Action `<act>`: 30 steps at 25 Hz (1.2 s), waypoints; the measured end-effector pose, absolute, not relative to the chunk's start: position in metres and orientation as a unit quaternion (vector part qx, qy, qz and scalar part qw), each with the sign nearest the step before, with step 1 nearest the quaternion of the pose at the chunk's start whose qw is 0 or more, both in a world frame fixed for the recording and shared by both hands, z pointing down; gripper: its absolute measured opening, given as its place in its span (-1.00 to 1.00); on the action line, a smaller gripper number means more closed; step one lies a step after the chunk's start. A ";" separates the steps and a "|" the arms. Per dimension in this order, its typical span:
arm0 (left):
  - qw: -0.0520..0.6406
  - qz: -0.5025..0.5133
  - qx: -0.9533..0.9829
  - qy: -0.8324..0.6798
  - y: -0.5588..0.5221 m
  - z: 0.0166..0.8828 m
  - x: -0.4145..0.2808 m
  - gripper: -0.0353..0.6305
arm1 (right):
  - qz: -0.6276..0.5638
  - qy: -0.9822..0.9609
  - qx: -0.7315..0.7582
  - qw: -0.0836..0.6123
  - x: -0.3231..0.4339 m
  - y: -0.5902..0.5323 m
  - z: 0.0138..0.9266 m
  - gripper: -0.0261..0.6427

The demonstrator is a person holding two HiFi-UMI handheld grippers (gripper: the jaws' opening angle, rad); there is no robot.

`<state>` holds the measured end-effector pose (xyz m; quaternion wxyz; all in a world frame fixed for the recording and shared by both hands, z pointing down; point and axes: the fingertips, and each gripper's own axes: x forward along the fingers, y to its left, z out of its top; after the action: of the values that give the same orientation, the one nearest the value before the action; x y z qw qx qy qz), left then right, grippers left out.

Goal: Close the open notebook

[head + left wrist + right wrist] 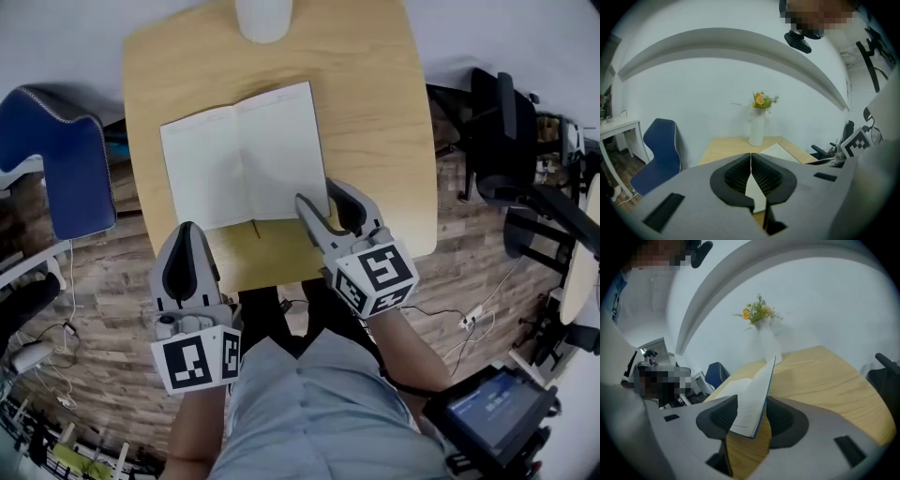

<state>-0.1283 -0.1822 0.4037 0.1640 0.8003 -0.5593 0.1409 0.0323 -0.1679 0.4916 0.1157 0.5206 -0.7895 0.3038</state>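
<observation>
Risk first: the right gripper [319, 193] had its jaws spread, and the right-hand leaf of the notebook [244, 155] stood loose between them, seemingly lifted and touching neither pad. If the jaws caught only a top sheet, it could crease or tear. A sideways shove could also skate the whole book across the table [375, 112], since nothing pinned the left half. The notebook lay open at mid-table, spine running toward the table's far edge. The right gripper reached in over the table's near edge, tipped downward and rolled. The left gripper [187, 234] hung at the table's near-left corner, jaws pressed together, empty and angled down.
</observation>
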 end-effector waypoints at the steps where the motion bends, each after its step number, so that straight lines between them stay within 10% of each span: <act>1: 0.159 0.137 0.800 -0.562 -0.181 0.398 -0.128 -0.83 | 0.299 -0.794 0.517 0.114 0.030 -0.168 0.486 -0.34; 30: 0.095 0.078 0.750 -0.650 -0.147 0.309 -0.219 -0.83 | 0.225 -0.871 0.428 0.086 -0.062 -0.180 0.403 -0.34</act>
<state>-0.2191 -0.1466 0.3091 0.0946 0.7505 -0.6495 0.0775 -0.0623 -0.1799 0.4034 0.0857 0.4283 -0.8711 0.2247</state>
